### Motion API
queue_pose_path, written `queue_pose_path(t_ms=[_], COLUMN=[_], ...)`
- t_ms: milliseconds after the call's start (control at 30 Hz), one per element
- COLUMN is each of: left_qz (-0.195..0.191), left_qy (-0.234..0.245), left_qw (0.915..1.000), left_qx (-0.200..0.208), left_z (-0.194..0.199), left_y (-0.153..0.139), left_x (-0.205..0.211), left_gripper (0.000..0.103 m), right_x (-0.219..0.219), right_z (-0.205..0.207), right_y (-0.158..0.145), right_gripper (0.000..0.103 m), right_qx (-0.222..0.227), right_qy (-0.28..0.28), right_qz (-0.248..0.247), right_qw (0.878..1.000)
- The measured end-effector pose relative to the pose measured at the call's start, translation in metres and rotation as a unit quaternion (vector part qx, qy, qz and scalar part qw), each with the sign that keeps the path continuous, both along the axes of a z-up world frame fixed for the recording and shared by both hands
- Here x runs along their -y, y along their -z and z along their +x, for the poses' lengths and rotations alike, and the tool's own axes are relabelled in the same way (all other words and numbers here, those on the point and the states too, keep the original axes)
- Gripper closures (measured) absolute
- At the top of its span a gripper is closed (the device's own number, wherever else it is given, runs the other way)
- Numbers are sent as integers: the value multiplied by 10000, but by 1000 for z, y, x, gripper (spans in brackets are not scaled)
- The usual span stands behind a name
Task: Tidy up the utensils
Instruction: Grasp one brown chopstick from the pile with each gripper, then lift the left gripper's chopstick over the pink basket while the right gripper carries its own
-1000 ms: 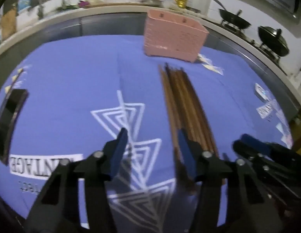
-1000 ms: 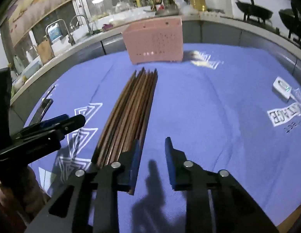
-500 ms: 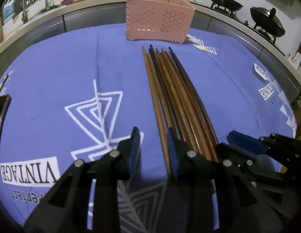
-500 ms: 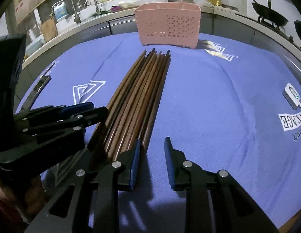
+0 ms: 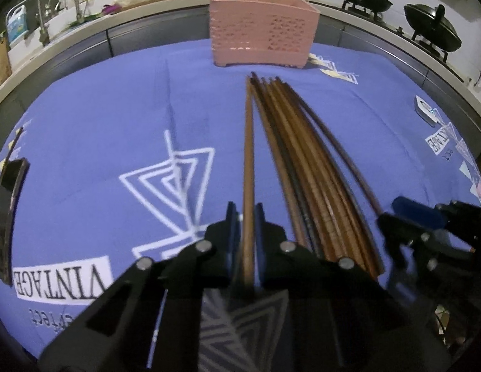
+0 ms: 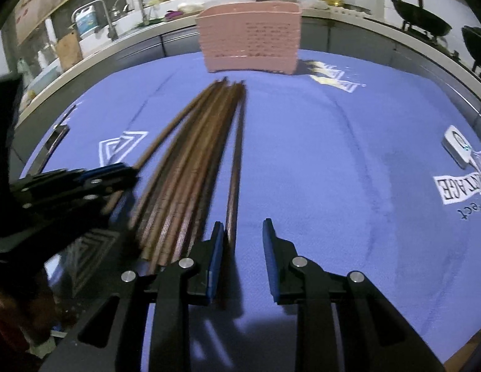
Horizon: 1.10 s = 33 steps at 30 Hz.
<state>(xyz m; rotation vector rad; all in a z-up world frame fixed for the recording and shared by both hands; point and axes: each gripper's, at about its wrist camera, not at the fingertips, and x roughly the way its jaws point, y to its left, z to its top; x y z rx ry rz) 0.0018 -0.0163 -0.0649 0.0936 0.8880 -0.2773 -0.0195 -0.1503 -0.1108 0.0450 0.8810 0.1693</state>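
Observation:
Several brown wooden chopsticks (image 5: 305, 167) lie in a bundle on the blue cloth, pointing at a pink slotted basket (image 5: 262, 40) at the back. My left gripper (image 5: 247, 217) is closing its jaws on the leftmost chopstick (image 5: 248, 142), which lies split off from the bundle; the pads press its near end. In the right wrist view the bundle (image 6: 191, 167) lies left of my right gripper (image 6: 243, 229). That gripper is open, with the rightmost chopstick (image 6: 236, 167) lying between its fingers beside the left pad. The basket (image 6: 249, 40) stands beyond.
A black flat object (image 5: 7, 210) lies at the cloth's left edge and a small white device (image 6: 457, 148) at the right. A counter with sink taps (image 5: 66, 3) and woks (image 5: 433, 28) curves behind the table. White prints mark the blue cloth (image 5: 116, 117).
The left jaws have narrowed around the leftmost chopstick, which now lies apart from the bundle. The right gripper's opening is unchanged; the rightmost chopstick now lies between its fingers.

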Motion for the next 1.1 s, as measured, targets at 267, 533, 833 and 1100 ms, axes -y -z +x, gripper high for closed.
queue_pose_path(t_ms=[267, 533, 833, 1100], left_qz=[280, 567, 357, -228], left_qy=[269, 589, 863, 898], left_qw=[9992, 9967, 9956, 9947], left_qx=[-74, -23, 63, 435], left_z=[28, 92, 145, 128], left_y=[-4, -8, -11, -62], left_x=[10, 31, 50, 29], left_gripper=[92, 92, 97, 98], right_x=[1, -6, -7, 22], right_z=[32, 115, 182, 152], right_y=[-4, -13, -18, -64], right_gripper=[76, 76, 96, 98], right_qx=[-88, -165, -374, -13], right_qy=[-220, -480, -910, -1051], right_qz=[-28, -328, 28, 1000], right_qw=[9997, 9982, 9951, 9894])
